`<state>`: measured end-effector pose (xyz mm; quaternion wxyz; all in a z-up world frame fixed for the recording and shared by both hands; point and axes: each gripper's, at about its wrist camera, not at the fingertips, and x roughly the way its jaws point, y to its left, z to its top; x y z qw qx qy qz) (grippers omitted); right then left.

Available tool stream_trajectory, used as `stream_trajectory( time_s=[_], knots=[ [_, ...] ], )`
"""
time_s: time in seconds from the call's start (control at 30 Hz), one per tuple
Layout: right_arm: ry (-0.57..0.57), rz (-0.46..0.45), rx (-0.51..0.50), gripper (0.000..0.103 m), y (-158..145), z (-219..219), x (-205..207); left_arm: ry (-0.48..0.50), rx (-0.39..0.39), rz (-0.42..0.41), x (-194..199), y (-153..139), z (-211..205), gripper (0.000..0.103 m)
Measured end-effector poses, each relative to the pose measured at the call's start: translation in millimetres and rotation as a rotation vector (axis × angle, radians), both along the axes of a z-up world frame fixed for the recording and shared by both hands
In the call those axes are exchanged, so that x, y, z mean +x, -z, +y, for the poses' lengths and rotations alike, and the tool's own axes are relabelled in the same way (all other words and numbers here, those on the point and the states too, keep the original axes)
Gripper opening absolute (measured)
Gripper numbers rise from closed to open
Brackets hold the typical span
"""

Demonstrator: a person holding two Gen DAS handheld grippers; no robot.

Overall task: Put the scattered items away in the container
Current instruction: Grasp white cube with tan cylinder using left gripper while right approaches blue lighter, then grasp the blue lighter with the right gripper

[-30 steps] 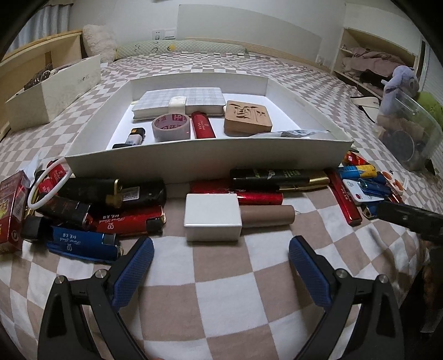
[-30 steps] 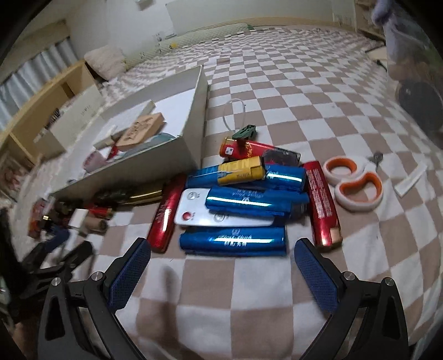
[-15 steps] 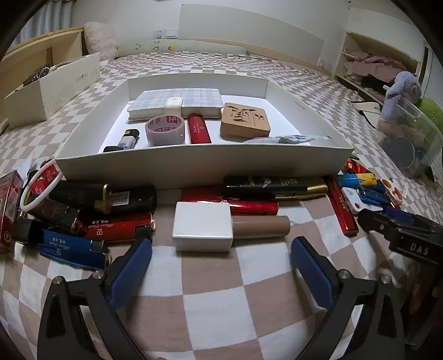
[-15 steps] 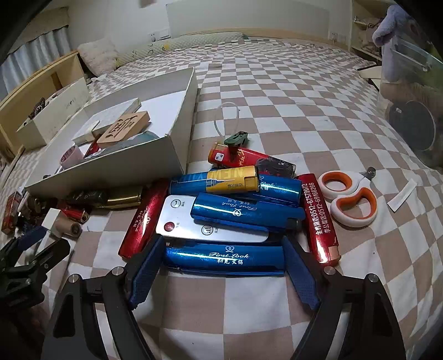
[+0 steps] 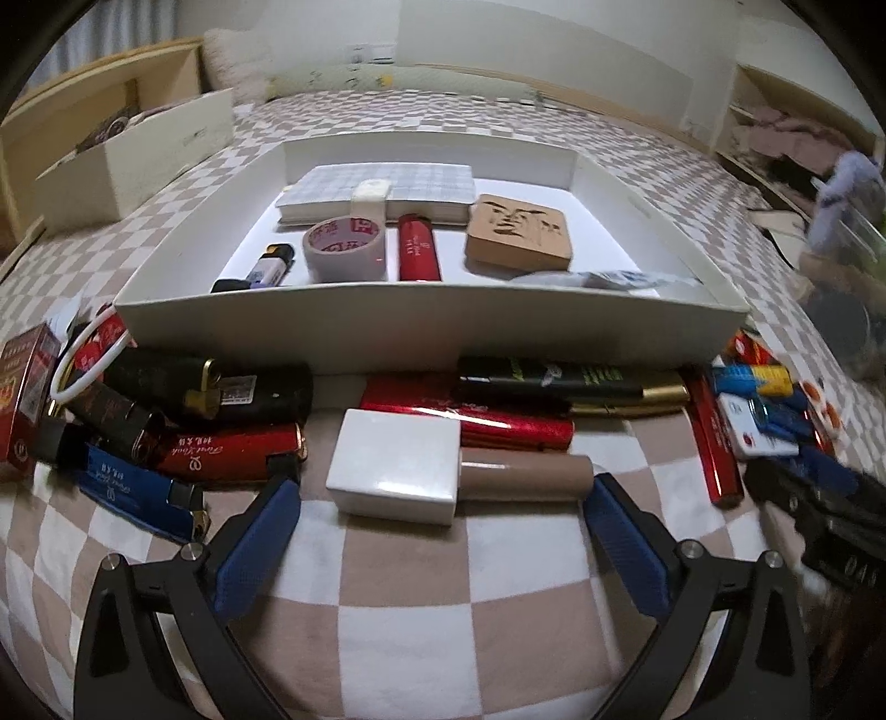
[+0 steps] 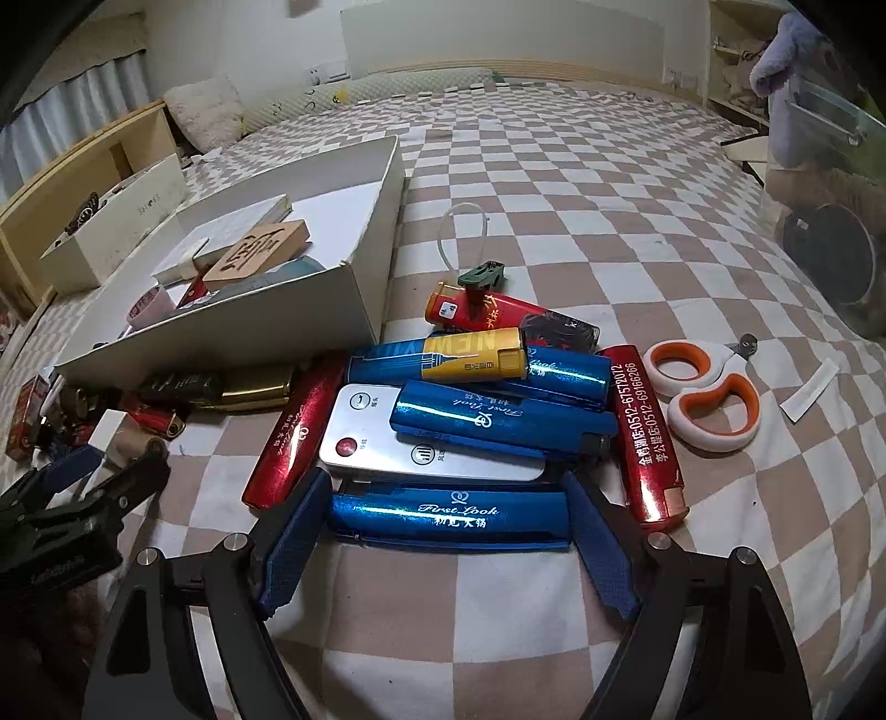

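Covering the bed, a beige-and-white checked blanket (image 6: 554, 183) carries the white cardboard tray (image 6: 382, 232); the downward-tilted right gripper (image 6: 446, 545) clamps a glossy blue lighter (image 6: 448, 515) endwise, while the left gripper (image 5: 443, 540) gapes empty before a white rectangular box (image 5: 396, 471).

The big bed (image 6: 554, 183) is covered with a sheet of brown and white squares. A long padded bolster (image 6: 376, 88) lies along its far edge, under a plain white wall (image 5: 554, 33). A fluffy cushion (image 6: 205, 119) sits in the corner by it. On one side stands a pale wooden shelf (image 5: 83, 94), with a curtain (image 6: 72, 88) behind it. On the other side is an open cupboard (image 5: 786, 122) with folded clothes. The light is soft and dim.
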<state>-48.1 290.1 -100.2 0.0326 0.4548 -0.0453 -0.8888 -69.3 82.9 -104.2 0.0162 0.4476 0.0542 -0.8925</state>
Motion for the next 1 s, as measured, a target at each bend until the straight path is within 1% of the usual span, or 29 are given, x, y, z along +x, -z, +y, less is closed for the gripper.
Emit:
stream_trajectory(
  time_s=[0.07, 0.17, 0.2, 0.23, 0.27, 0.3, 0.43, 0.57, 0.73, 1.0],
  knots=[
    [-0.001, 0.001, -0.002, 0.085, 0, -1, 0, -0.027, -0.012, -0.007, -2, 0, 3, 0.103],
    [-0.006, 0.003, -0.004, 0.085, 0, -1, 1, -0.026, -0.031, 0.006, -1, 1, 6, 0.102],
    [-0.01, 0.004, -0.006, 0.085, 0, -1, 1, -0.007, -0.039, 0.024, 2, 0, 8, 0.098],
    [-0.01, 0.004, -0.006, 0.085, 0, -1, 2, 0.021, -0.043, 0.039, 3, -1, 10, 0.088],
    [-0.011, 0.005, -0.007, 0.085, 0, -1, 2, 0.047, -0.06, 0.045, 5, -2, 14, 0.087],
    [-0.01, 0.005, -0.007, 0.085, 0, -1, 2, 0.063, -0.07, 0.045, 5, -2, 17, 0.087],
    [-0.012, 0.005, -0.007, 0.085, 0, 0, 2, 0.095, -0.058, 0.052, 9, -1, 20, 0.086],
    [-0.012, 0.005, -0.008, 0.085, 0, 0, 2, 0.114, -0.048, 0.05, 12, -3, 21, 0.086],
    [-0.012, 0.011, -0.015, 0.085, 0, 1, 2, 0.133, -0.066, 0.048, 18, -2, 24, 0.086],
    [-0.024, 0.012, -0.021, 0.085, -3, -7, 12, 0.161, -0.048, 0.034, 29, -4, 19, 0.086]
  ],
)
